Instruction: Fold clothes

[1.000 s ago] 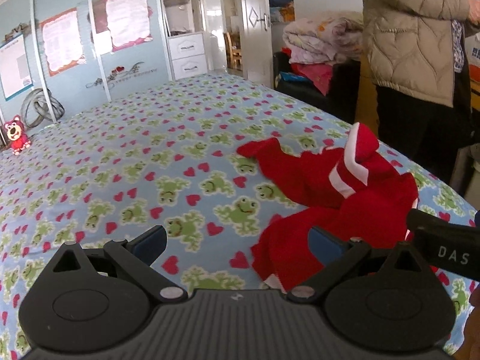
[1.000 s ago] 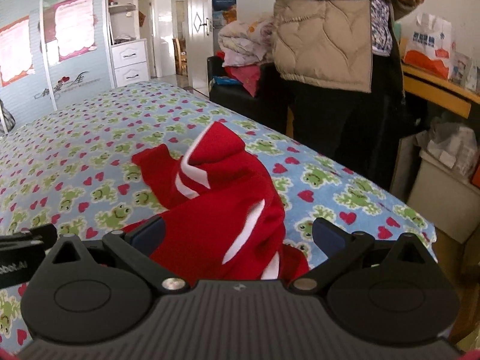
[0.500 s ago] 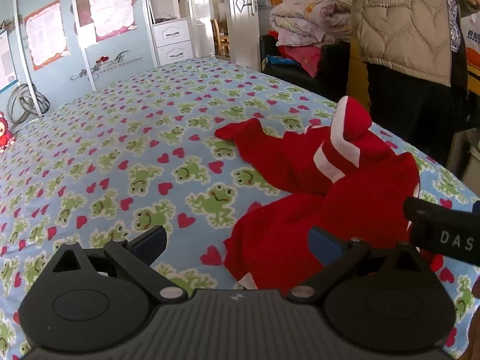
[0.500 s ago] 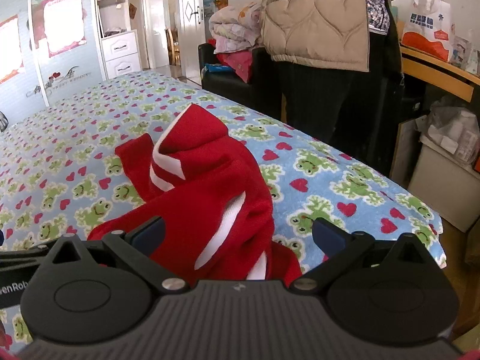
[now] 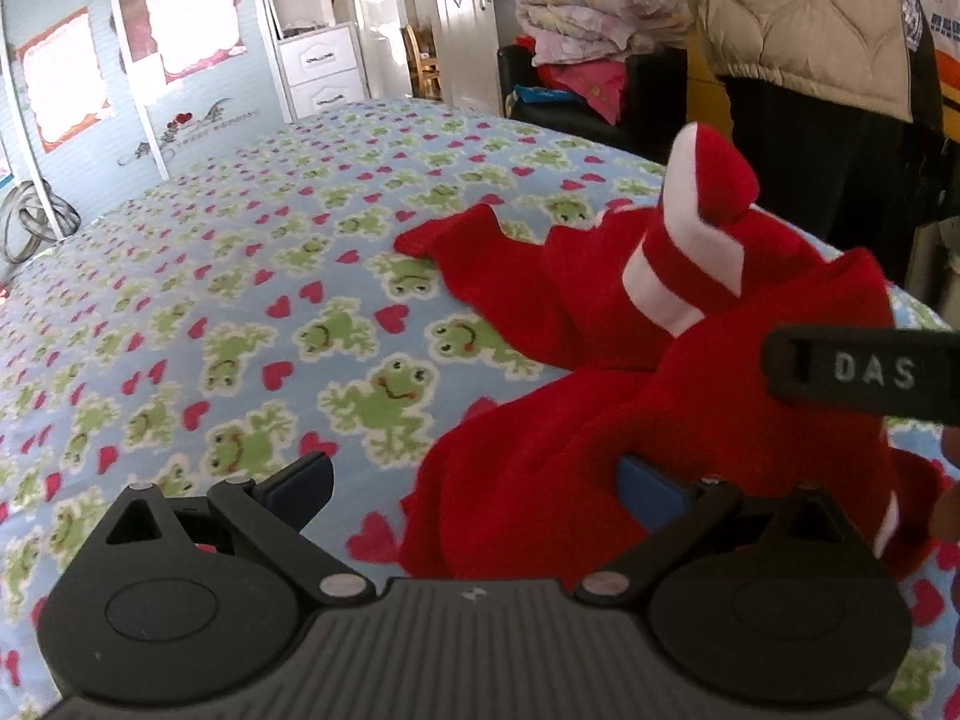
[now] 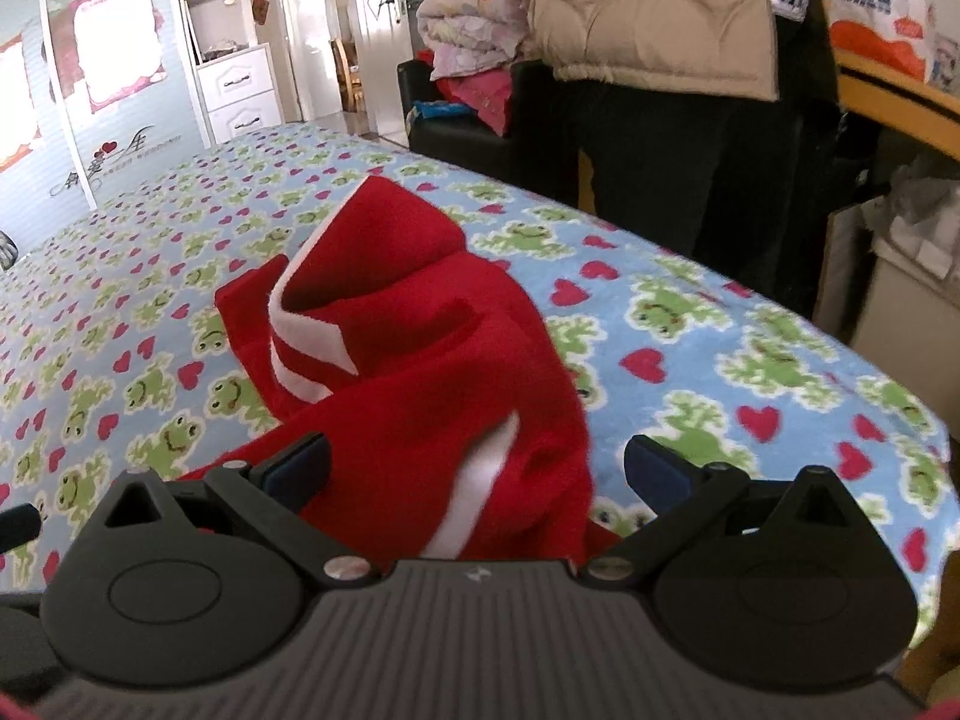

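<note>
A crumpled red garment with white stripes [image 5: 648,360] [image 6: 420,360] lies in a heap near the right edge of a bed with a frog-and-heart blanket [image 5: 240,300] [image 6: 720,360]. My left gripper [image 5: 474,480] is open, low over the garment's near-left edge; red cloth drapes over its right blue fingertip [image 5: 648,483]. My right gripper [image 6: 477,465] is open too, with the garment's near folds lying between its blue pads. Part of the right gripper's black body [image 5: 864,369] shows at the right of the left wrist view.
A person in a beige quilted jacket [image 6: 654,18] and dark trousers stands by the bed's far right side. Behind are a dark chair piled with bedding [image 6: 474,48], a wardrobe wall [image 5: 120,90] and white drawers [image 6: 240,90]. A desk with bags [image 6: 888,78] stands right.
Both grippers have moved forward and lower toward the red garment, which now fills more of each view. The left gripper's right fingertip now sits under the cloth's edge. Jaws stay open.
</note>
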`<move>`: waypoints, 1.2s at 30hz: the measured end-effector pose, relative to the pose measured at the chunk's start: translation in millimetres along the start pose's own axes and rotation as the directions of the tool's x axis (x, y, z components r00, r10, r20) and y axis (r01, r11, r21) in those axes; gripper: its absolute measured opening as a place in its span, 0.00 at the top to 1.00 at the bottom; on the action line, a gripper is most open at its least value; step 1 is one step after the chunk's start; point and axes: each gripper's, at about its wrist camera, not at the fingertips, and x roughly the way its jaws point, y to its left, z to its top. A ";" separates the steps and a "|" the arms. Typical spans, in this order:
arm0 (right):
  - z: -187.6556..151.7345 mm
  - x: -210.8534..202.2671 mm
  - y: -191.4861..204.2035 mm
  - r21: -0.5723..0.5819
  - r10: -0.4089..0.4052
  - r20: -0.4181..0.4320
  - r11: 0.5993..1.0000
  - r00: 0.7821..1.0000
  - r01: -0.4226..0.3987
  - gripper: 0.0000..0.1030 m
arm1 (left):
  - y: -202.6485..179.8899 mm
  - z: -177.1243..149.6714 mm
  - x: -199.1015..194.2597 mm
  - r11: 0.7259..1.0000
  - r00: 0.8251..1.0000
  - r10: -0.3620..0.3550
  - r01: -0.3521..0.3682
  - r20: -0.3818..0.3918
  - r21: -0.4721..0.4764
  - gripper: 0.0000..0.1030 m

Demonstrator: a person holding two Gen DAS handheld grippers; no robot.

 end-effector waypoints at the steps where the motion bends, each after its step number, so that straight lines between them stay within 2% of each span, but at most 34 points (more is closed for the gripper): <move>1: -0.9 6.8 -0.9 0.008 0.009 -0.004 1.000 1.000 -0.009 0.02 | -2.0 -2.2 6.3 1.000 1.000 -0.001 0.001 -0.010 0.000 0.00; 5: -4.6 34.1 -4.4 0.042 0.045 -0.018 0.998 0.999 -0.044 0.02 | -9.8 -11.3 31.2 1.000 0.999 -0.007 0.007 -0.048 -0.003 0.00; 9: -8.2 61.4 -7.9 0.075 0.082 -0.031 0.994 0.996 -0.079 0.02 | -7.7 -20.9 36.8 0.998 0.999 -0.021 0.019 -0.043 -0.060 0.00; 14: -12.4 66.7 -10.2 0.131 0.105 -0.038 0.986 0.994 -0.099 0.03 | -5.4 -24.2 45.1 0.990 0.998 -0.041 0.034 -0.051 -0.139 0.00; 15: -13.5 65.5 -11.2 0.143 0.114 -0.036 0.984 0.993 -0.107 0.09 | -4.7 -23.4 44.8 0.989 0.997 -0.047 0.038 -0.057 -0.146 0.00; 16: -14.6 63.6 -12.3 0.158 0.124 -0.035 0.980 0.992 -0.117 0.22 | -3.8 -22.5 44.6 0.987 0.996 -0.055 0.044 -0.064 -0.152 0.00; 17: -13.9 63.7 -14.4 0.170 0.141 -0.039 0.976 0.989 -0.132 0.29 | -1.2 -20.2 45.1 0.986 0.994 -0.079 0.067 -0.070 -0.155 0.11; 18: -13.2 61.8 -14.9 0.178 0.156 -0.044 0.973 0.987 -0.146 0.42 | 1.0 -19.2 42.4 0.979 0.988 -0.136 0.124 -0.069 -0.162 0.21; 19: -12.7 58.0 -14.4 0.181 0.170 -0.047 0.970 0.984 -0.159 0.54 | 2.9 -18.3 39.4 0.970 0.980 -0.189 0.176 -0.067 -0.167 0.43; 21: -11.7 48.1 -12.7 0.190 0.203 -0.045 0.963 0.978 -0.191 0.68 | 3.1 -18.8 27.9 0.966 0.972 -0.228 0.219 -0.056 -0.136 0.52; 22: -11.1 41.7 -11.6 0.198 0.221 -0.038 0.958 0.974 -0.210 0.72 | 3.1 -19.0 22.2 0.963 0.967 -0.248 0.241 -0.052 -0.120 0.67; 23: -10.5 35.3 -10.5 0.207 0.240 -0.031 0.951 0.970 -0.228 0.74 | 3.8 -19.4 16.4 0.959 0.962 -0.268 0.262 -0.048 -0.107 0.75; 25: -11.6 18.7 -5.0 0.185 0.254 -0.029 0.952 0.967 -0.244 0.77 | 18.9 -23.4 5.0 0.949 0.954 -0.298 0.292 -0.038 -0.123 0.77; 29: -9.4 -25.6 13.3 0.171 0.323 -0.007 0.933 0.946 -0.317 0.78 | 52.5 -31.6 -30.2 0.933 0.944 -0.329 0.328 0.016 -0.151 0.80; 33: -1.8 -72.3 39.1 0.143 0.389 0.023 0.911 0.921 -0.388 0.79 | 94.0 -36.6 -82.5 0.931 0.943 -0.315 0.329 0.109 -0.156 0.80; 36: 7.2 -106.9 63.4 0.117 0.447 0.043 0.886 0.893 -0.449 0.79 | 127.7 -40.1 -126.3 0.937 0.940 -0.284 0.314 0.190 -0.154 0.80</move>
